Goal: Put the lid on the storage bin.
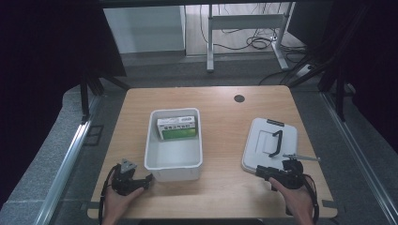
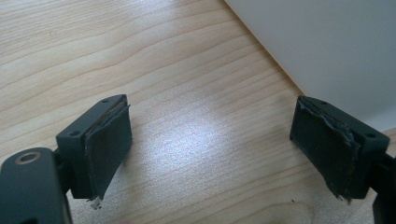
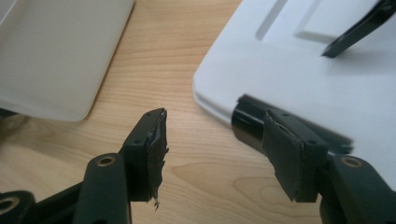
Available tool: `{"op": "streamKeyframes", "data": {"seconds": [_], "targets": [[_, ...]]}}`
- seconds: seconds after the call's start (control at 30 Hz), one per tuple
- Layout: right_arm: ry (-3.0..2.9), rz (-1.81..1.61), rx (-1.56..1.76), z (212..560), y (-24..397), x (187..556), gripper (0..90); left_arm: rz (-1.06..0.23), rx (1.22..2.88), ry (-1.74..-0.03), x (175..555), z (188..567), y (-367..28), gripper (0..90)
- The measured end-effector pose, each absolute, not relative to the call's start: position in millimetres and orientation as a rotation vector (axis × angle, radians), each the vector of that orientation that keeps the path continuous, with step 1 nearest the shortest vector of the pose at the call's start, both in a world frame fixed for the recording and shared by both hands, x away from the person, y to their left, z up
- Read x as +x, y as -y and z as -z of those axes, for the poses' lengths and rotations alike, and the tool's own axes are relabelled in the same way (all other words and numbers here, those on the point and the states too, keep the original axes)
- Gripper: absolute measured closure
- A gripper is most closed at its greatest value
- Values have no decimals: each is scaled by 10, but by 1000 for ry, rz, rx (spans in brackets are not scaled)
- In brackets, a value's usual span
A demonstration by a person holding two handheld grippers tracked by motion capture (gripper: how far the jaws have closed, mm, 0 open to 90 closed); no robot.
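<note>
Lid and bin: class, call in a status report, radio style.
Left gripper open beside bin. Right gripper open at lid near edge, nothing held. Lid off, flat on table; green box inside bin. Nothing in the way.

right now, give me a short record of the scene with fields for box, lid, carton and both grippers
box: white, open-topped, mid-table
carton: green and white, lying inside the box at its far end
lid: white with a black handle, flat on the table to the right of the box
left gripper: open, over bare wood beside the box's near left corner
right gripper: open, at the lid's near edge, nothing between the jaws
table: light wood
</note>
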State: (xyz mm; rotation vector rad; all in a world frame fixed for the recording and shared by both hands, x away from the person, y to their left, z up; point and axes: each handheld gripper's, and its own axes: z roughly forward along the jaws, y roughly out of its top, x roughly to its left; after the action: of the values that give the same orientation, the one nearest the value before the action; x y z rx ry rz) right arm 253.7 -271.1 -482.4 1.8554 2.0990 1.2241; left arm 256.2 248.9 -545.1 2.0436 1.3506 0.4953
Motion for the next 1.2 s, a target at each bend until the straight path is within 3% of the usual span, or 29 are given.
{"op": "streamKeyframes", "data": {"seconds": [0.7,1.2], "targets": [[-2026,-1188,1937,4644,2782,2630,427,-497,2043,-1353,2560,5451,-2489,129],[-2036,-1095,1956,4416,2795,2960,431,-495,2043,-1351,2565,5451,-2491,129]]}}
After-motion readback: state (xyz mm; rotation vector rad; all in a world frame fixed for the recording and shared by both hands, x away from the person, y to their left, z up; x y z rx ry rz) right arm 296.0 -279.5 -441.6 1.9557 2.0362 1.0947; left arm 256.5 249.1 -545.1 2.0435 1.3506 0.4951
